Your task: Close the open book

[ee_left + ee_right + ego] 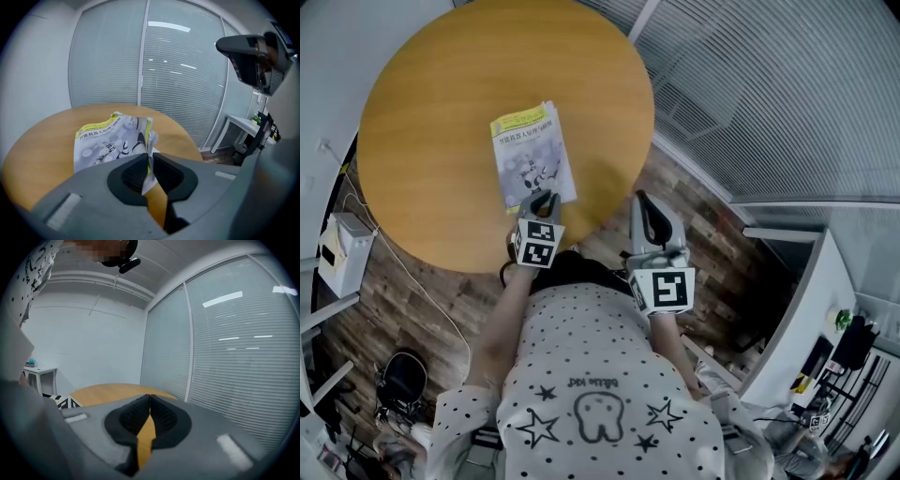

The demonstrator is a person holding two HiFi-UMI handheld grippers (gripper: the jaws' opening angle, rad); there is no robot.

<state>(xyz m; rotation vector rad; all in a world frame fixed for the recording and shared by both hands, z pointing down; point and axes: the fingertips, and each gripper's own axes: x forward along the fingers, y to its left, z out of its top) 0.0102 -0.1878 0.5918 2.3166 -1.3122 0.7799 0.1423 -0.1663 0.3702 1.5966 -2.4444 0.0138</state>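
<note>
Head view: book lies cover-up on round wooden table, stretching straight ahead of L gripper, whose tips sit at its near edge. L gripper view: jaws nearly together, w/ a thin bit of the book's near edge pinched btwn the pads; rest of cover ahead & slightly left of the tips. R gripper hangs well right of the L one, off the table rim, jaws closed on nothing

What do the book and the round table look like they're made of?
The book: paper, with a slightly glossy printed cover; its edge curls and crumples. The table: wood or wood-look laminate, smooth satin finish; faint grain shows, but which is unclear.
</note>
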